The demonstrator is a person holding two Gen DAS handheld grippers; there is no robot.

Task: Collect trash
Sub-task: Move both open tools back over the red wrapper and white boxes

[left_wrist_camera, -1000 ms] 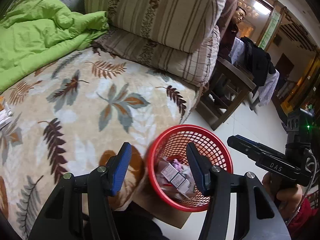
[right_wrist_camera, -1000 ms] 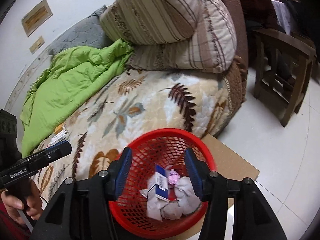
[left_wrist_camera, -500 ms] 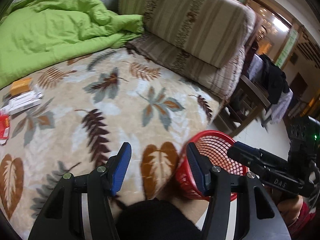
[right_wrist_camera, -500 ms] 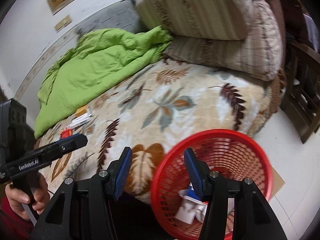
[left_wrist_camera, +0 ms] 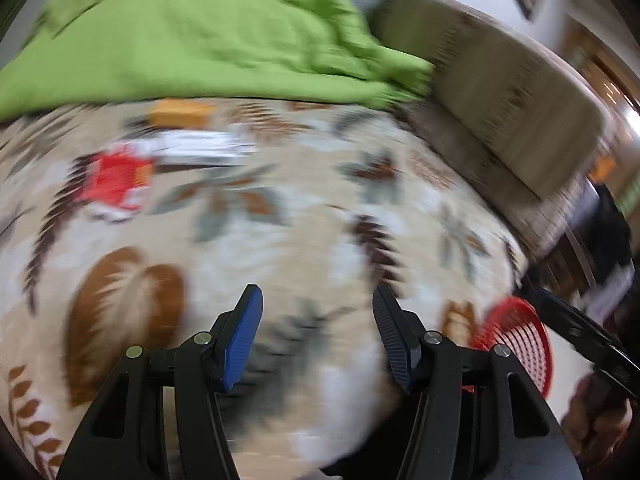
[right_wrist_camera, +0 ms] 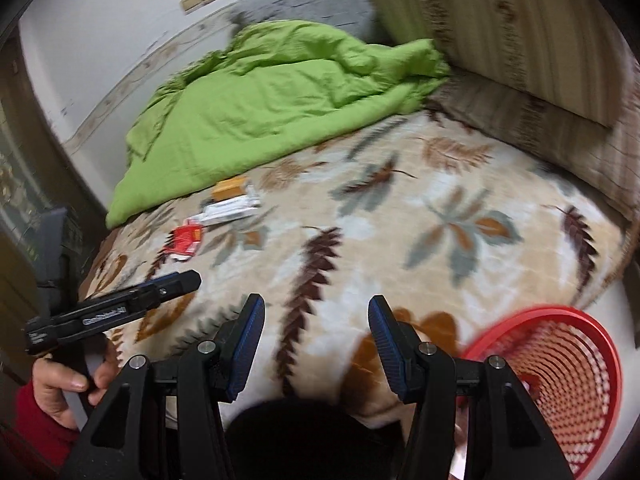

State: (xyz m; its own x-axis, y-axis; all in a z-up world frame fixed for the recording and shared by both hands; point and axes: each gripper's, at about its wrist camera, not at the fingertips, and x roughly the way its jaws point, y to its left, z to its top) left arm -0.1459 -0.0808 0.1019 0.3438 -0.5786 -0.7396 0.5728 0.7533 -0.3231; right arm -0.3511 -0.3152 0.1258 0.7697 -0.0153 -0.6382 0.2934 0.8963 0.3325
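Trash lies on the leaf-patterned bed blanket (right_wrist_camera: 400, 240): a red wrapper (right_wrist_camera: 185, 240) (left_wrist_camera: 116, 178), a white box (right_wrist_camera: 232, 210) (left_wrist_camera: 200, 146) and an orange box (right_wrist_camera: 229, 189) (left_wrist_camera: 180, 114), all near the green quilt (right_wrist_camera: 260, 96). The red mesh basket (right_wrist_camera: 560, 376) (left_wrist_camera: 516, 344) stands at the bed's near right side. My left gripper (left_wrist_camera: 316, 340) is open over the blanket with nothing between its fingers; the left wrist view is blurred. My right gripper (right_wrist_camera: 316, 344) is open and empty too. The left gripper (right_wrist_camera: 192, 280) also shows in the right wrist view, held by a hand.
Striped pillows (right_wrist_camera: 520, 40) are stacked at the head of the bed on the right. The green quilt (left_wrist_camera: 180, 32) covers the far side. A white wall (right_wrist_camera: 100, 40) runs behind the bed. Dark furniture (left_wrist_camera: 600, 248) stands beyond the basket.
Both grippers have swung left from over the red basket to over the blanket. The basket has slid to the right edge of both views, and the trash on the bed has come into sight.
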